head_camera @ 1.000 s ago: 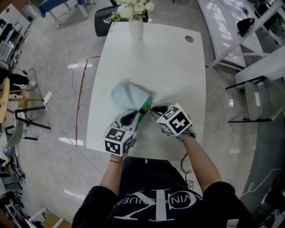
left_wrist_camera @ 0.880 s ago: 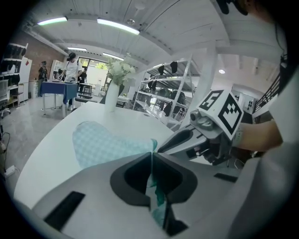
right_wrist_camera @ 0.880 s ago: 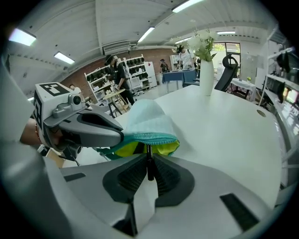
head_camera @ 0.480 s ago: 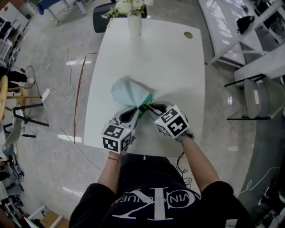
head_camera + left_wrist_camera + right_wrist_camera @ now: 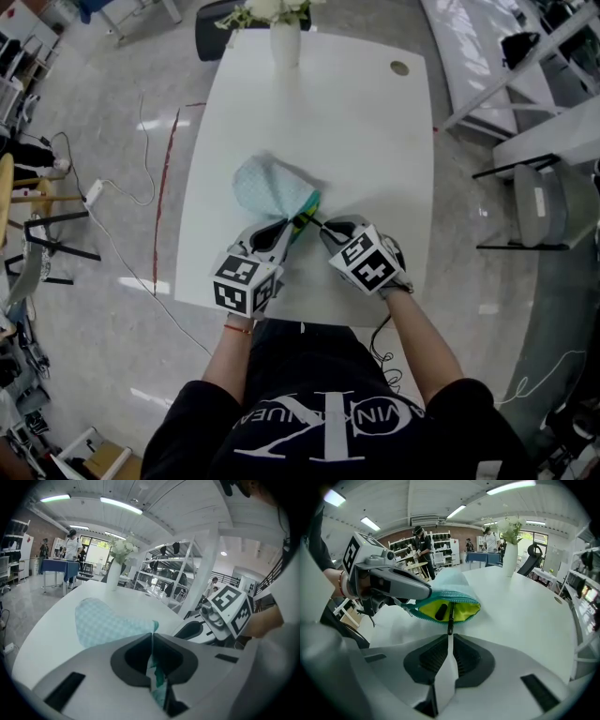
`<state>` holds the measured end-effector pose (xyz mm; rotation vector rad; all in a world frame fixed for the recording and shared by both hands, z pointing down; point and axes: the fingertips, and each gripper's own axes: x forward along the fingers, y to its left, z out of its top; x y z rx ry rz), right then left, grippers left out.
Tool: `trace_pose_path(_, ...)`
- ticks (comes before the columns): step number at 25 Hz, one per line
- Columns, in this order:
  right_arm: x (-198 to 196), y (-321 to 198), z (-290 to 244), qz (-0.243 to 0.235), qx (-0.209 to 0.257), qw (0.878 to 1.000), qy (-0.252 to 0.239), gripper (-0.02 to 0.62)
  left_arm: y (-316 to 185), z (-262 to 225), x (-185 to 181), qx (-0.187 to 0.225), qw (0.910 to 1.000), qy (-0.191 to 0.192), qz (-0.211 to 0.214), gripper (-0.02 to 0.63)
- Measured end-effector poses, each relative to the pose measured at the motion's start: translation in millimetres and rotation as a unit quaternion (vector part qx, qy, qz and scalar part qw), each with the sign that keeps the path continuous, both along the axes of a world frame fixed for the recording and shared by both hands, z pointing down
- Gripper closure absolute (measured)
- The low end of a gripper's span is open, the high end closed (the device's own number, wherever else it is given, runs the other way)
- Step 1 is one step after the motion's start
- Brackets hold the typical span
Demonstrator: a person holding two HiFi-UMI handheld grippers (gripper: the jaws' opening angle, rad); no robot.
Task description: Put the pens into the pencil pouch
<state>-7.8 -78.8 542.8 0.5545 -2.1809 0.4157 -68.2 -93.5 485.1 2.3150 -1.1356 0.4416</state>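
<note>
Pouch (image 5: 270, 190) is lying on the tabletop (image 5: 366, 122). Your left fingers (image 5: 129, 658) are pinching its rim tight, propping the mouth agape for loading. One pen (image 5: 450, 613) is sticking half out. Your right fingers (image 5: 433, 660) are closing, empty, just behind its tail.

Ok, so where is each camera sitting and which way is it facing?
Head view: on the person's head, looking steeply down at the table; shows both forearms, left gripper, right gripper.
Left gripper view: on that gripper, facing the vase; jaws shut on the pencil pouch.
Right gripper view: on that gripper, facing the pouch mouth; jaws closing, empty, pen just ahead.
Both gripper views share pouch, vase, the other gripper.
</note>
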Motion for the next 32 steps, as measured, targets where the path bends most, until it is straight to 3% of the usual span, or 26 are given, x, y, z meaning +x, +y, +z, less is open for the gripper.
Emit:
trace_pose_path(17,-31,-20,-7,-0.023,0.019,1.0,0.003,0.571,7,1,11,-0.001,0.9984,0.002,0.057,0.592)
trace_pose_path(24,-31,-16,-4,-0.014,0.015,1.0,-0.012,0.566,5,12,-4,-0.009,0.9995,-0.014,0.028,0.592)
trace_pose_path(32,-13,-16,-18,0.026,0.018,0.998,-0.053,0.586,-14,19,-29,0.01,0.9983,-0.057,0.005,0.592)
